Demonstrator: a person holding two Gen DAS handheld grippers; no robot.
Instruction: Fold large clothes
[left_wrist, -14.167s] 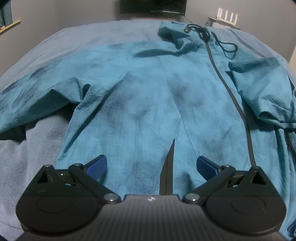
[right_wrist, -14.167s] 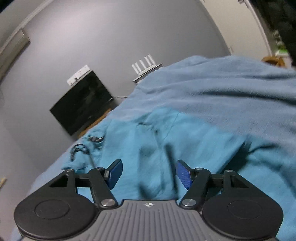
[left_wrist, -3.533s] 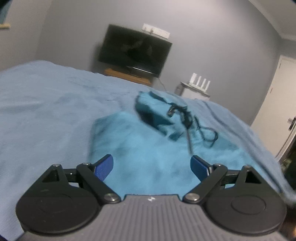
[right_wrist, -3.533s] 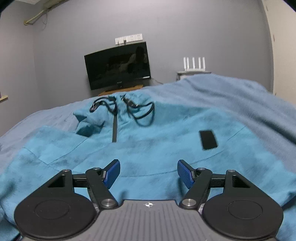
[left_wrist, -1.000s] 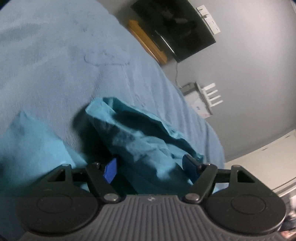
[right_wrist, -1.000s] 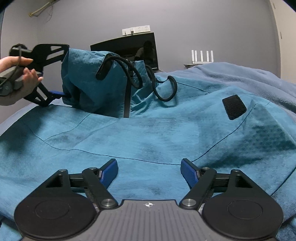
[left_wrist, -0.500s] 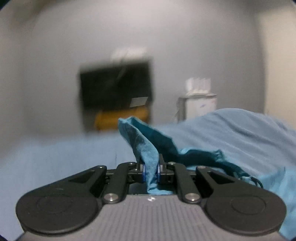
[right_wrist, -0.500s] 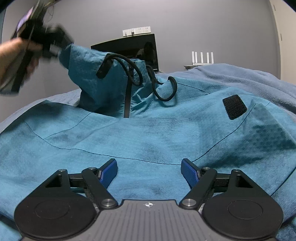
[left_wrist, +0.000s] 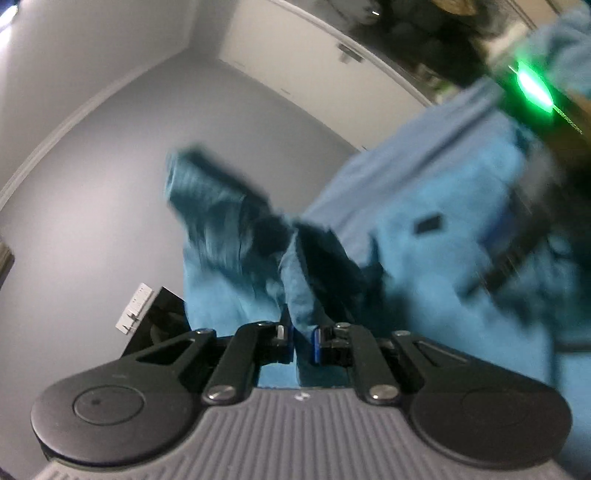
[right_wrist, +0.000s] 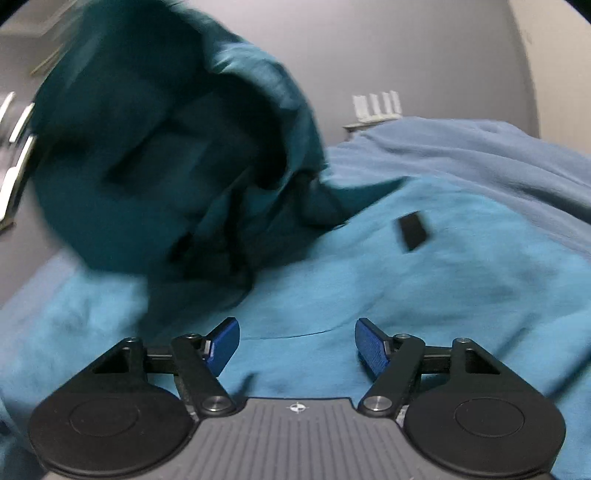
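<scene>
While the bed (right_wrist: 498, 155) under its grey-blue cover fills the far and right of the right wrist view, the teal jacket (right_wrist: 424, 280) lies spread across it, body flat and near. A second ago its hood (right_wrist: 159, 155) stood only a little off the cloth at far left; now it hangs high and dark over the left half of the view, blurred by motion, swinging toward the near side. That means the hood is being folded down onto the jacket's body, an early fold with the rest seemingly not yet done. A black patch (right_wrist: 413, 230) on the chest stays uncovered at right. The left gripper (left_wrist: 303, 341) has its jaws closed on a fold of hood cloth, where a second ago they stood apart around it. The right gripper (right_wrist: 297, 349) hovers low over the jacket's near edge, jaws wide apart, holding nothing, much as before.
</scene>
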